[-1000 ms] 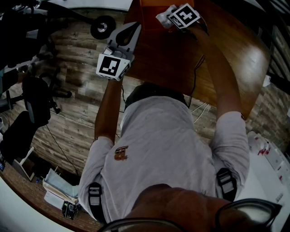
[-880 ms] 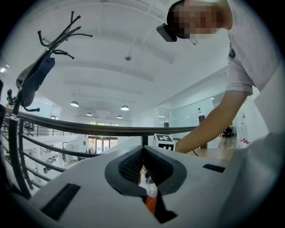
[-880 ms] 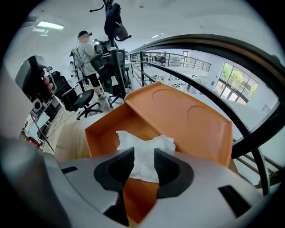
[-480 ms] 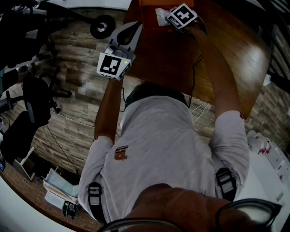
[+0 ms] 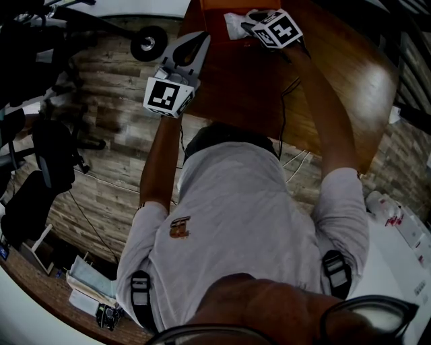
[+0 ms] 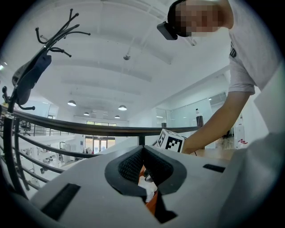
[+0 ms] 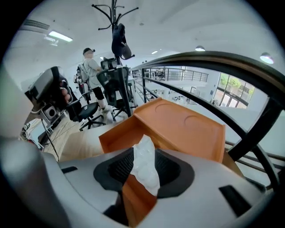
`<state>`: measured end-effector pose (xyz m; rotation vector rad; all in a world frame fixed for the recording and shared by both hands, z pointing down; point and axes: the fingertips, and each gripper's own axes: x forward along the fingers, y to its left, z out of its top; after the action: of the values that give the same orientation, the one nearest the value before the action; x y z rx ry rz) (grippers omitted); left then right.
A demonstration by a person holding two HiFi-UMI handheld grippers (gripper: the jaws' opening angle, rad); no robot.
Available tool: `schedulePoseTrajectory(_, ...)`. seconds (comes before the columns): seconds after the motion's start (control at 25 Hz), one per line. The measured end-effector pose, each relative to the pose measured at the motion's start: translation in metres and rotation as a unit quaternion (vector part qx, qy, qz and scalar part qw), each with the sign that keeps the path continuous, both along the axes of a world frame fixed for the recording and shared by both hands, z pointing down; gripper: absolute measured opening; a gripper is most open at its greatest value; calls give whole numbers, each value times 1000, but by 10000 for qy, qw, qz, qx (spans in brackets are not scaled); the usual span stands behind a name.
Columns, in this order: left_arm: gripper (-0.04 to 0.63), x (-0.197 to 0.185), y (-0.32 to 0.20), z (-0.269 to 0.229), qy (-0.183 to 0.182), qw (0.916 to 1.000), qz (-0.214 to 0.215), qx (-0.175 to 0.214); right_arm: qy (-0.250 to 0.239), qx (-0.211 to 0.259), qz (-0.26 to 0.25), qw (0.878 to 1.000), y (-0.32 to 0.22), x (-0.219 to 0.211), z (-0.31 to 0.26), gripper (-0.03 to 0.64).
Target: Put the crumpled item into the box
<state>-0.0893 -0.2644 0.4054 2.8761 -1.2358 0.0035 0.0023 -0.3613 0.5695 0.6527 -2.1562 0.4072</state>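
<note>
The crumpled item [image 7: 144, 164] is a white wad of tissue standing up between the pads of my right gripper [image 7: 143, 167]. The jaws are closing and both pads touch it. Just beyond it lies the orange box [image 7: 178, 129] with its lid swung open. In the head view the right gripper [image 5: 246, 20] hovers at the table's far end, the white wad [image 5: 234, 25] at its tip beside the box [image 5: 236, 4]. My left gripper [image 5: 200, 40] hangs over the table's left edge, pointing at the box. Its jaws [image 6: 143, 153] are shut and hold nothing.
The brown wooden table [image 5: 337, 74] carries a dark cable [image 5: 288, 101]. Wood-plank floor lies to the left, with a caster wheel [image 5: 149, 42] and an office chair [image 5: 50, 151]. A curved dark railing [image 7: 249, 75], a coat stand [image 7: 116, 26] and a standing person [image 7: 91, 67] are behind the box.
My right gripper has shifted slightly along the table's far end, and the white wad now shows further left of its marker cube. The left gripper has barely moved.
</note>
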Motion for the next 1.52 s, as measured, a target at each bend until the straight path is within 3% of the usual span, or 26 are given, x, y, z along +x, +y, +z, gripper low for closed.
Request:
schedulePoseTrajectory(0.2,20,10,3,-5,0,10000,54,54,-806,598,-55,9949,14,-3,-40,135)
schedulePoseTrajectory(0.44,20,20,4,-15,-26,9999,120,117,-1518,1262,-125,9802,38,-9,-90,104)
schedulePoseTrajectory(0.72,20,32,6,-29,-6,9996,194,195,-2286,2163,-159,9491,68,-11,-152,67)
schedulePoseTrajectory(1.16,20,48,23,-56,82,9987,409,305,-2936,2996,-280,9073,118,-15,-214,43)
schedulePoseTrajectory(1.28,20,50,33,-66,163,9981,467,380,-3192,3305,-314,8877,133,-16,-233,38)
schedulePoseTrajectory(1.4,20,52,44,-75,272,9973,515,457,-3357,3363,-225,8796,147,-15,-242,37)
schedulePoseTrajectory(1.48,20,53,50,-79,313,9969,538,490,-3561,3463,-158,8678,155,-16,-252,35)
schedulePoseTrajectory(1.52,20,53,53,-80,324,9967,546,501,-3574,3436,-122,8683,158,-15,-251,35)
